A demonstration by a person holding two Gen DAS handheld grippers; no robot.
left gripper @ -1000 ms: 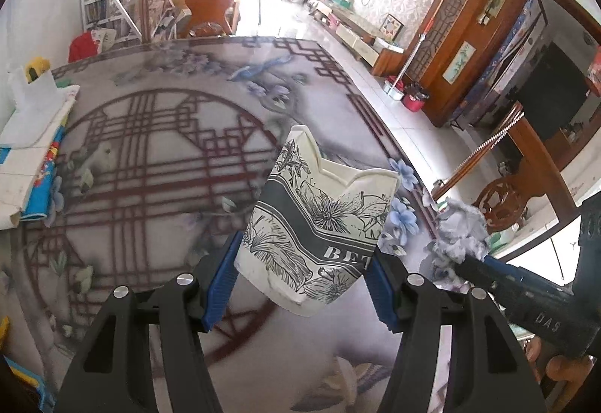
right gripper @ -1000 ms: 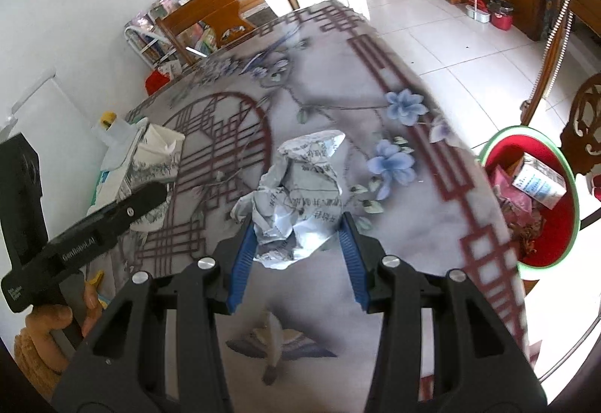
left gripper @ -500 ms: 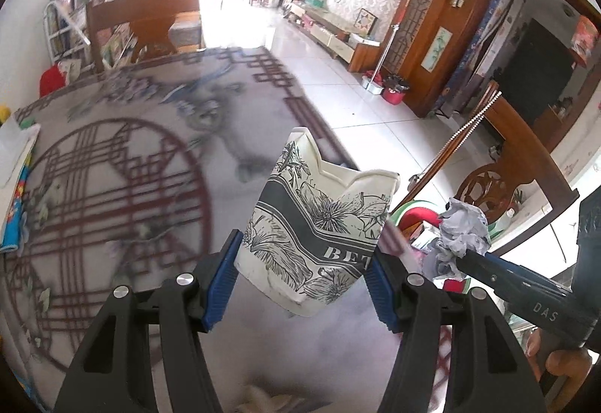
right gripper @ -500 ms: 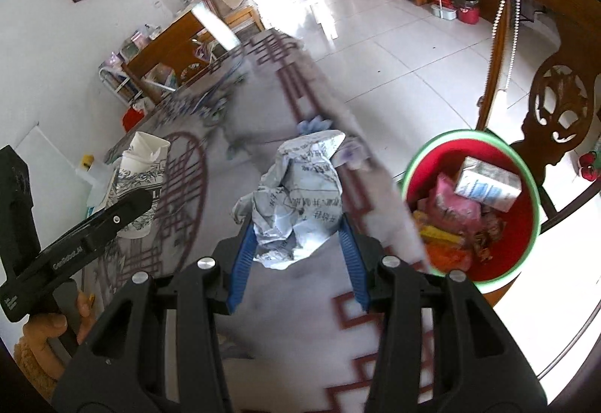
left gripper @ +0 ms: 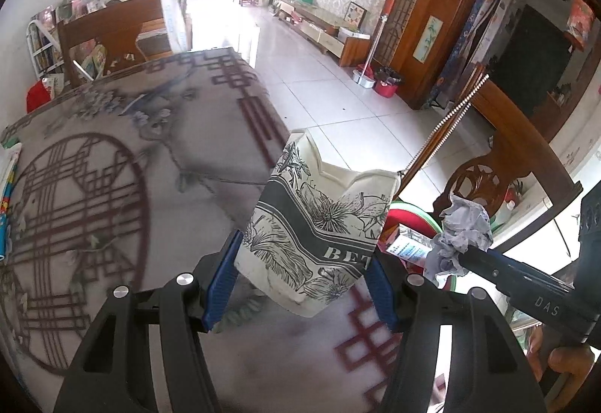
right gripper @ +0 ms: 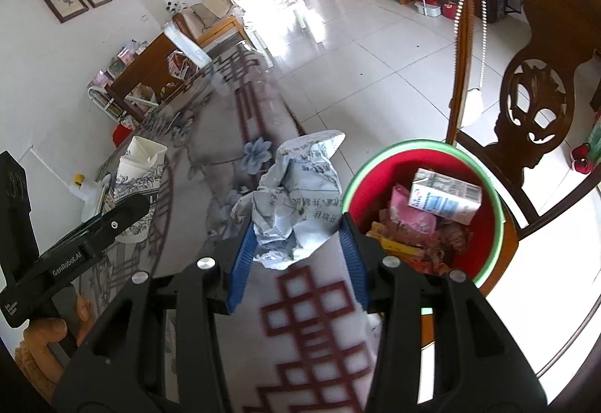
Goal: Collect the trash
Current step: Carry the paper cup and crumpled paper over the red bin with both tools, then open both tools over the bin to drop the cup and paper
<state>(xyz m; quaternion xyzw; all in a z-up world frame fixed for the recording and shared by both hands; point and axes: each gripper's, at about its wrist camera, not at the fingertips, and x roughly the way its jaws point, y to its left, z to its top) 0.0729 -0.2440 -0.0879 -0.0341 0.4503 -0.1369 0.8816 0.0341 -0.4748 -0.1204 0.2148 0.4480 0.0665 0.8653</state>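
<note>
Cup (left gripper: 319,225) pinched in left gripper (left gripper: 302,276), paper wad (right gripper: 296,198) in right gripper (right gripper: 296,259), both just beside bin (right gripper: 488,187) w/ trash.

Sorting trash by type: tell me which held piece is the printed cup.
The paper cup in the left claw; the right claw holds crumpled newspaper.
</note>
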